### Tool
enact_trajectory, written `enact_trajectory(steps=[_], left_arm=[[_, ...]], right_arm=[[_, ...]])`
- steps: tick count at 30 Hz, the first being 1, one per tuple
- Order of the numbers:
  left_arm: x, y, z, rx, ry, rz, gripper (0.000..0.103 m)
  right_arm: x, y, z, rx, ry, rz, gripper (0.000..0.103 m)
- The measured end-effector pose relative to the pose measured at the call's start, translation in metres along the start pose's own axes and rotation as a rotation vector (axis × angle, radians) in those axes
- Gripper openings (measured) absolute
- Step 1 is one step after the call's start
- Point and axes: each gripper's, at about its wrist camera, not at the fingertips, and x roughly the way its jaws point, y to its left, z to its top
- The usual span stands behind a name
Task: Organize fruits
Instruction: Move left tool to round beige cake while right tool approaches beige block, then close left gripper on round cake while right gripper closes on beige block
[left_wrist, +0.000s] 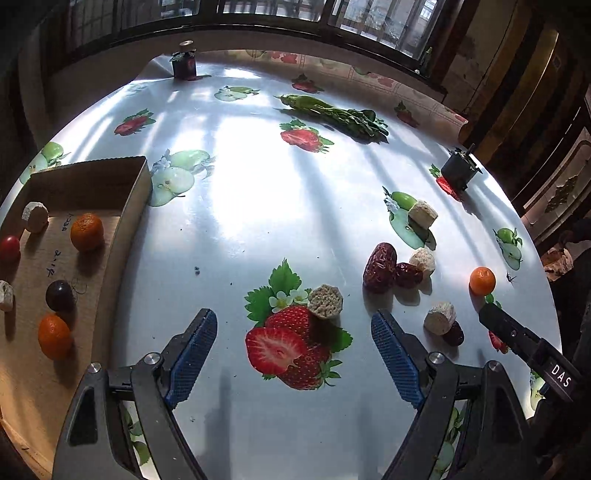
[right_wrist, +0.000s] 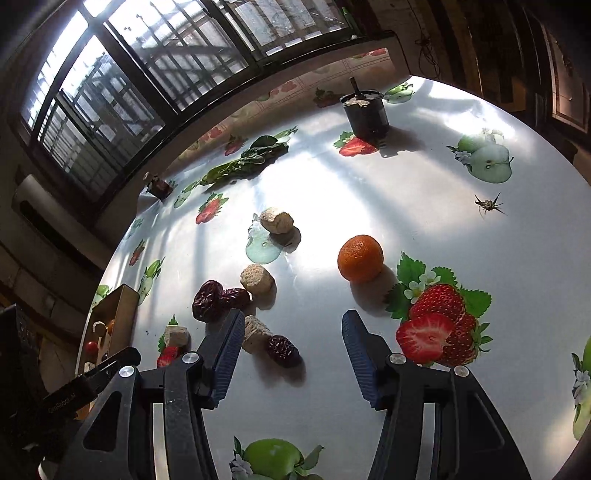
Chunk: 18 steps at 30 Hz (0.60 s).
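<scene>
My left gripper (left_wrist: 293, 320) hangs open over the fruit-print tablecloth, with a beige cylinder piece (left_wrist: 325, 301) just beyond its fingertips and untouched. To its left, the cardboard box (left_wrist: 133, 206) holds two oranges (left_wrist: 86, 232), a cherry tomato (left_wrist: 9, 248), a dark grape (left_wrist: 60, 294) and beige pieces. Two red dates (left_wrist: 380, 267) and an orange (left_wrist: 482, 280) lie to the right. My right gripper (right_wrist: 293, 319) is open and empty. An orange (right_wrist: 360, 258) lies ahead of it. A dark date (right_wrist: 282, 350) and a beige piece (right_wrist: 256, 334) rest by its left finger.
Leafy greens (left_wrist: 332, 114) lie at the far side, near a small dark jar (left_wrist: 184, 64). A black container (right_wrist: 365, 114) stands near the right rim of the table (right_wrist: 535, 122). A dried stem (right_wrist: 489, 204) lies alone. More beige pieces (right_wrist: 277, 220) are scattered mid-table.
</scene>
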Motion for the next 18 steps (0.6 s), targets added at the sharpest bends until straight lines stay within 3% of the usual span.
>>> enact_trajectory(steps=[6,8,15,18], left_arm=[[0.019,-0.011,-0.003,0.114,-0.057,0.007,0.084],[0.024,-0.012,-0.004,0.145,-0.058,-0.007,0.08],[0.029,-0.01,-0.003,0.147,-0.074,-0.063,0.078],[0.028,-0.012,-0.004,0.161,-0.084,-0.049,0.066]], right_arm=[[0.025,0.03,0.0,-0.152,0.014,-0.033,0.057],[0.034,0.04,0.0,-0.218,0.012,-0.05,0.057],[0.056,0.045,-0.005,-0.282,0.032,-0.071,0.043],[0.053,0.047,-0.008,-0.303,0.013,-0.092,0.041]])
